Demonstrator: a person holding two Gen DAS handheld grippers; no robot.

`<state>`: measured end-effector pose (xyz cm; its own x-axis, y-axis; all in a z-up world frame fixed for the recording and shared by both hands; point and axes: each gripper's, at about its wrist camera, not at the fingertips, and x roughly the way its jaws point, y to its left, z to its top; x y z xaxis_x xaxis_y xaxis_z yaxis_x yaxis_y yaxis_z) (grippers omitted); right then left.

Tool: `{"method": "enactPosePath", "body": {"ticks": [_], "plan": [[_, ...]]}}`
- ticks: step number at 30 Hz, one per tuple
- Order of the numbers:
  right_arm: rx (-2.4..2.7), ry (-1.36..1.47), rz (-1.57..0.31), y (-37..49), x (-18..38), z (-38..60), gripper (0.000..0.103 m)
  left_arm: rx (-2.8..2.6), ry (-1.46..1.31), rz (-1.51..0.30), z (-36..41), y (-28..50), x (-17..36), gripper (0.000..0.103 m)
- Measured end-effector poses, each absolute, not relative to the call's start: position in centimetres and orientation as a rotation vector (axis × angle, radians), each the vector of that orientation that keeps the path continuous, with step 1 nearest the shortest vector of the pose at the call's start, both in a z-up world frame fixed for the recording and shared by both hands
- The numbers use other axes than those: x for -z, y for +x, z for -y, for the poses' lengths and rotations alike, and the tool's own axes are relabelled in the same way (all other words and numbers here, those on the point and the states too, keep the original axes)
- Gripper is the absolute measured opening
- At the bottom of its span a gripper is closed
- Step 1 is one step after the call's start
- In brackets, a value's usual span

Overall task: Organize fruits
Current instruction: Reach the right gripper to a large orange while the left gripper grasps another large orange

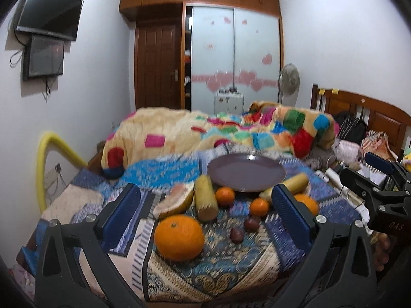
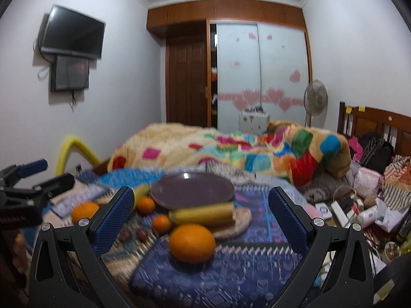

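A purple plate [image 1: 246,172] [image 2: 192,188] lies empty on the patterned bed cover. In front of it lie a large orange [image 1: 179,237], a pomelo wedge [image 1: 174,202], a corn cob [image 1: 204,200], two small oranges [image 1: 225,196] [image 1: 259,206], two dark small fruits [image 1: 236,234] and a second cob [image 1: 295,183]. My left gripper [image 1: 208,213] is open, above the fruits. My right gripper [image 2: 200,222] is open, with another large orange [image 2: 192,240] between its fingers' line of sight, and a corn cob [image 2: 203,214] over a pomelo wedge [image 2: 236,222]. The right gripper also shows in the left wrist view [image 1: 370,177].
A colourful quilt [image 1: 205,133] is heaped behind the plate. Cluttered bags, cables and small items [image 2: 359,205] lie at the right by the wooden headboard [image 1: 372,113]. A yellow foam tube [image 1: 48,159] stands at the left wall. A wardrobe and fan are at the back.
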<state>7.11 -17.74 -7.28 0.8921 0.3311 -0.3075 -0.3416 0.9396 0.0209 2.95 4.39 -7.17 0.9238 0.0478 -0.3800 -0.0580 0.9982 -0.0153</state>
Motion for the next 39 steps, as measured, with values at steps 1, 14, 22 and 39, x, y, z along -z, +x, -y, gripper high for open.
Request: {"method": "enactPosePath", "body": {"ticks": [1, 14, 22, 39], "plan": [[-0.349, -0.042, -0.333, 7.3, 7.8, 17.7, 0.103, -0.055, -0.028, -0.407, -4.5, 3.2, 7.7, 0.103], [-0.406, -0.074, -0.591, 10.7, 12.4, 17.7, 0.103, -0.056, -0.065, -0.653, -7.5, 6.9, 13.5, 0.094], [-0.445, -0.094, -0.633, 12.3, 13.1, 16.8, 0.091, -0.007, -0.083, -0.735, -8.3, 8.4, 14.8, 0.083], [-0.524, -0.053, -0.715, 13.8, 14.4, 15.4, 0.065, -0.001, -0.062, -0.738, -8.5, 9.2, 15.0, 0.069]]}}
